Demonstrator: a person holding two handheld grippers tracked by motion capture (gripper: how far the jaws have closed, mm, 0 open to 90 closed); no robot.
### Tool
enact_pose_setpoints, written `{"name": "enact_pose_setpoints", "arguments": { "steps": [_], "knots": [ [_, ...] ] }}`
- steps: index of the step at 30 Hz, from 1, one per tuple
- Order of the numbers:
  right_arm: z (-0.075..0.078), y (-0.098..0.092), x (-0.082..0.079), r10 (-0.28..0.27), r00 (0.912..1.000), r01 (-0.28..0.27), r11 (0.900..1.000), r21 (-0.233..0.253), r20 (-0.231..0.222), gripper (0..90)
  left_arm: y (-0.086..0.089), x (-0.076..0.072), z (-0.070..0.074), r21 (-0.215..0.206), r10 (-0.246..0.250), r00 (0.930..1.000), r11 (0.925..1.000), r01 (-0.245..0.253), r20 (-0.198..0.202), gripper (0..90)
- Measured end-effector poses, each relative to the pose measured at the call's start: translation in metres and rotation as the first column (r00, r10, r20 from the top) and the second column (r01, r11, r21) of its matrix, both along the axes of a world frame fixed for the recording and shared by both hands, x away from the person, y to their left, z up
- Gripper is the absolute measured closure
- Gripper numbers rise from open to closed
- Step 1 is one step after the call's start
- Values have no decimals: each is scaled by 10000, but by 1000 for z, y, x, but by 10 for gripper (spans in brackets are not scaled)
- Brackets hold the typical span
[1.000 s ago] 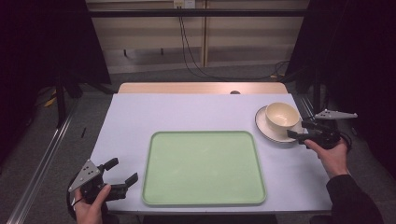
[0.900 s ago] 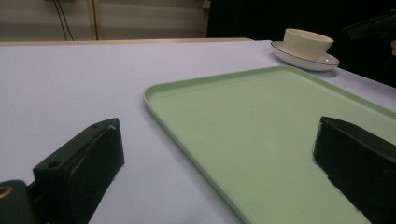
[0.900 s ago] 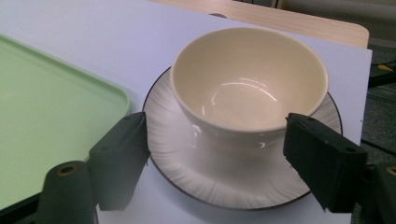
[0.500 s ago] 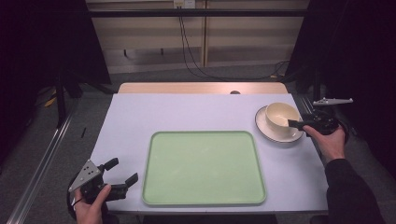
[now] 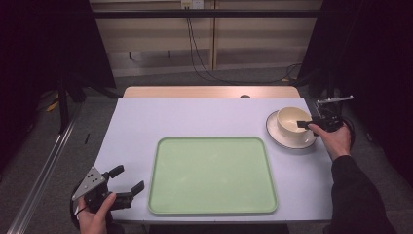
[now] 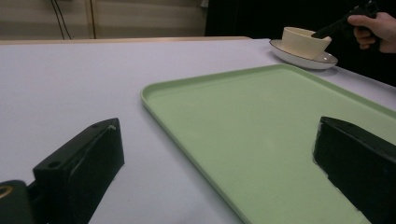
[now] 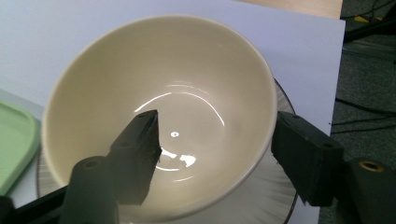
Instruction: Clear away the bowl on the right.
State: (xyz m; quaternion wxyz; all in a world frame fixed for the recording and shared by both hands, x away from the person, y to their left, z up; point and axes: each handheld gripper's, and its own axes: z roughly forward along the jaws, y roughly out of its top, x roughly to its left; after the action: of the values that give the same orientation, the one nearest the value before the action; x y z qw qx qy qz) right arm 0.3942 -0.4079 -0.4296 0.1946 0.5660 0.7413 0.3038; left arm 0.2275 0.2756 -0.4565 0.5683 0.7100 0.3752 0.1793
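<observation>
Straddling the bowl's (image 7: 159, 116) rim, the right gripper (image 7: 219, 154) has its jaws wide, one inside, one outside, nothing pinched yet. The bowl sits on a plate (image 5: 292, 140) right of the green tray (image 5: 213, 175), at the desk's (image 5: 195, 117) edge. The left gripper (image 5: 124, 181) idles spread at the tray's left corner. Looks like a thin-rim pinch, so the glazed bowl could slip, tip, or drag the plate along.

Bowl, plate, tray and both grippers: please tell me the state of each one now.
Bowl: upright, empty, standing on the plate.
Plate: flat on the table, under the bowl.
Tray: empty, flat on the table.
Right gripper: open, one jaw inside the bowl, one outside its wall.
Left gripper: open, holding nothing, beside the tray.
</observation>
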Motion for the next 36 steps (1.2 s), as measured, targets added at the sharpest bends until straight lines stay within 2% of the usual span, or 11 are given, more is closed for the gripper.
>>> {"name": "enact_pose_setpoints", "arguments": {
  "steps": [1, 5, 10, 11, 15, 19, 22, 26, 27, 28, 36],
  "knots": [
    [-1, 0, 1, -42, 9999, 43, 10000, 31, -140, 341, 0, 0, 0, -35, 3, 10000, 10000, -3, 0, 19],
    [-6, 0, 6, -96, 9997, 102, 9996, 246, -243, 380, 1, 0, 0, 17, -7, 10000, 10000, 7, 26, 19],
    [-13, -1, 10, -35, 9978, 45, 9999, 156, -658, 437, 0, 0, 0, -35, -52, 10000, 10000, 52, 0, 19],
    [-16, -2, 11, -1, 9973, 15, 9998, 202, -729, 474, 0, 0, 0, -35, -20, 10000, 10000, 20, -15, 19],
    [-21, -4, 11, -66, 9978, 89, 9994, 343, -653, 529, 0, 0, 0, 21, -63, 10000, 10000, 63, 9, 19],
    [-22, -2, 13, -131, 9979, 145, 9997, 214, -631, 548, 0, 0, 0, -35, -120, 9999, 9999, 120, 4, 19],
    [-21, -2, 15, -371, 9953, 385, 9992, 134, -898, 606, 0, 0, 0, -22, -142, 9999, 9999, 142, -6, 19],
    [-20, -1, 16, -563, 9929, 573, 9983, 63, -1044, 655, 0, 0, 0, 26, -68, 10000, 10000, 68, 30, 19],
    [-19, 0, 17, -810, 9904, 814, 9967, -11, -1116, 678, 0, 0, 0, -22, -88, 10000, 10000, 88, 11, 19],
    [-19, -1, 18, -825, 9900, 825, 9966, -50, -1144, 687, 0, 0, 0, -22, -88, 10000, 10000, 88, 11, 19],
    [-19, -2, 20, -1117, 9852, 1150, 9932, 180, -1297, 750, 0, 0, 0, 47, -74, 10000, 10000, 74, 2, 19]
  ]
}}
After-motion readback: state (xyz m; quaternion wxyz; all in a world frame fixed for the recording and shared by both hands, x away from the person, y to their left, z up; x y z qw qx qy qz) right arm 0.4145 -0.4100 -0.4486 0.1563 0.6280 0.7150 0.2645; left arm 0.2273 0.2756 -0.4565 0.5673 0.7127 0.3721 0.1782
